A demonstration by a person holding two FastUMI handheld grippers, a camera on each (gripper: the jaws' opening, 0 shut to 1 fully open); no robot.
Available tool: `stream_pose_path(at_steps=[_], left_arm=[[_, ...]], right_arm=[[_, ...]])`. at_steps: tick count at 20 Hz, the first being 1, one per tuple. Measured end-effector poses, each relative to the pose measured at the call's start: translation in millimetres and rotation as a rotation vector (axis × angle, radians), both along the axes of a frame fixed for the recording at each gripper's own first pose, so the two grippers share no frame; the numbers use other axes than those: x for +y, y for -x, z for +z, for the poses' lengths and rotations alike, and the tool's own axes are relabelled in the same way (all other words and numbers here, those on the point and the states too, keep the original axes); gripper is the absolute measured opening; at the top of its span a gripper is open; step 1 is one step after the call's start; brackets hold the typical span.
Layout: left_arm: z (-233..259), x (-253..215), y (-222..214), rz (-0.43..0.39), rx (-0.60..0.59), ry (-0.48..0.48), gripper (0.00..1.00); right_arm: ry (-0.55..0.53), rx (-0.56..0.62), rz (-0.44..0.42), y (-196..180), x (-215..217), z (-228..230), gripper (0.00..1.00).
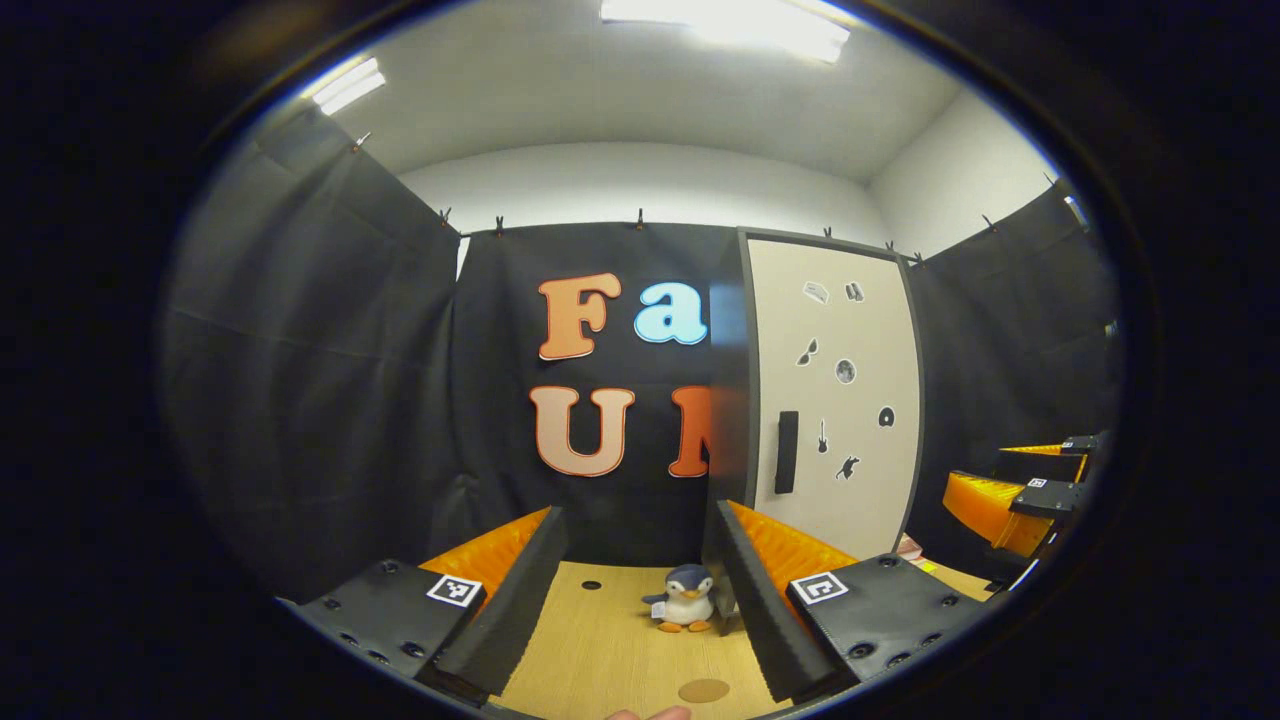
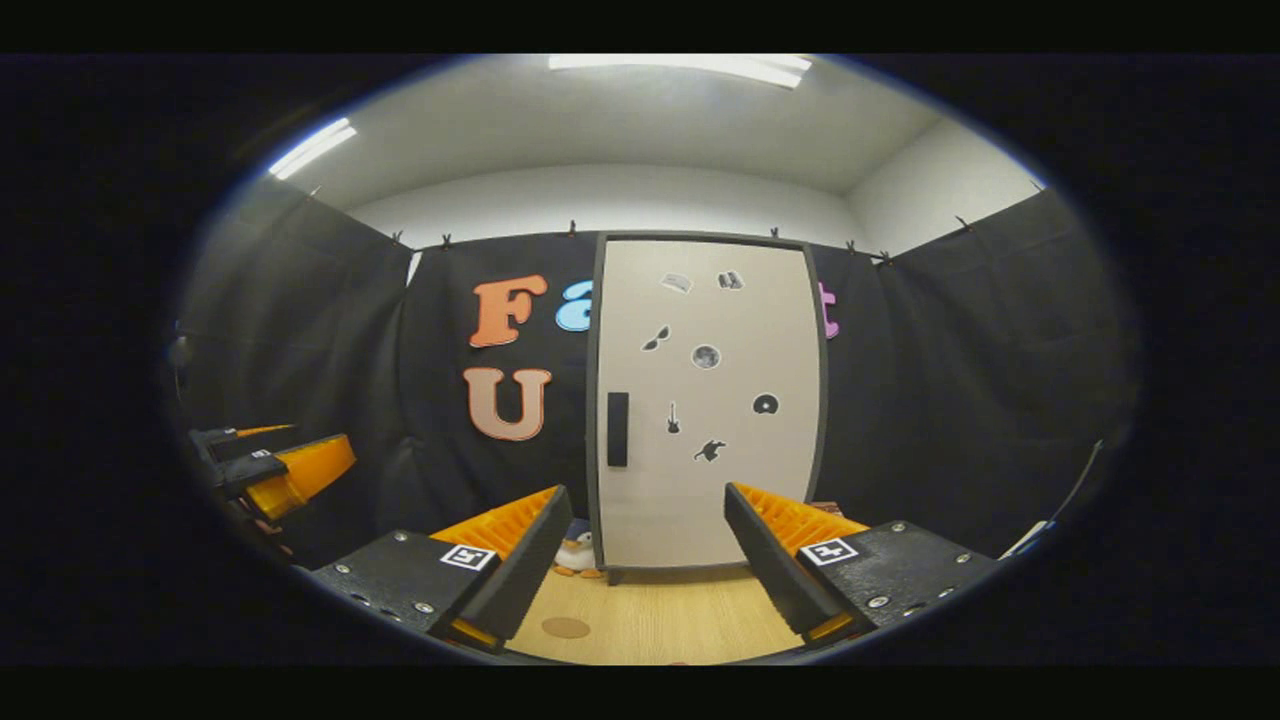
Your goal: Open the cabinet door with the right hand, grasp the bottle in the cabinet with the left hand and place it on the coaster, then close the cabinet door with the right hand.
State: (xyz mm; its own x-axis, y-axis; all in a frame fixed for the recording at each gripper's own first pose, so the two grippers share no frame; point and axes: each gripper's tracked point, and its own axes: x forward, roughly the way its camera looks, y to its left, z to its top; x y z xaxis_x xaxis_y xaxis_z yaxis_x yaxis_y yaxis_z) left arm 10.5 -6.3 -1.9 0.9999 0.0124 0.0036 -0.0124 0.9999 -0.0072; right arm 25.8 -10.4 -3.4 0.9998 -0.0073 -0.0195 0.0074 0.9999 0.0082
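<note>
A tall cabinet with a pale door [image 2: 710,400] stands shut at the back of the wooden table; its dark handle [image 2: 617,429] is on the door's left side. In the left gripper view the same cabinet [image 1: 835,400] rises to the right, handle [image 1: 787,452] facing me. A round brown coaster [image 1: 704,690] lies flat on the table near me, also the coaster [image 2: 566,627] low left in the right gripper view. My left gripper [image 1: 635,590] is open above the table. My right gripper [image 2: 645,570] is open, facing the door from a distance. The bottle is hidden.
A small plush penguin [image 1: 685,598] sits on the table by the cabinet's left corner, the penguin [image 2: 577,552] peeking past my finger in the right gripper view. Small stickers dot the door. The other gripper [image 1: 1020,495] hovers at far right, and the left one [image 2: 270,470] at far left.
</note>
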Motion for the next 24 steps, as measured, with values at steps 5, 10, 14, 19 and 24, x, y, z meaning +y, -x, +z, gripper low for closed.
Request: stream_pose_path(at_steps=[5,10,14,19,24], left_arm=[[-8.0,14.9,-13.6,-0.024,0.007,0.017,0.96],[-26.7,28.4,-27.8,-0.043,0.052,0.06,0.96],[-33.2,45.7,-43.5,-0.005,0.052,0.058,0.96],[-29.3,72.7,-68.3,0.095,0.024,0.021,0.96],[-34.9,91.9,-89.5,0.177,0.02,0.004,0.99]], right_arm=[[0.01,-0.007,-0.015,-26.0,18.3,-0.2,0.95],[0.023,-0.017,-0.015,-82.6,37.4,0.7,0.95],[0.058,-0.015,-0.001,-153.2,44.2,-4.6,0.95],[0.043,-0.013,0.03,-238.6,52.8,-17.3,0.95],[-0.016,-0.003,0.034,-298.5,49.8,-35.5,0.95]])
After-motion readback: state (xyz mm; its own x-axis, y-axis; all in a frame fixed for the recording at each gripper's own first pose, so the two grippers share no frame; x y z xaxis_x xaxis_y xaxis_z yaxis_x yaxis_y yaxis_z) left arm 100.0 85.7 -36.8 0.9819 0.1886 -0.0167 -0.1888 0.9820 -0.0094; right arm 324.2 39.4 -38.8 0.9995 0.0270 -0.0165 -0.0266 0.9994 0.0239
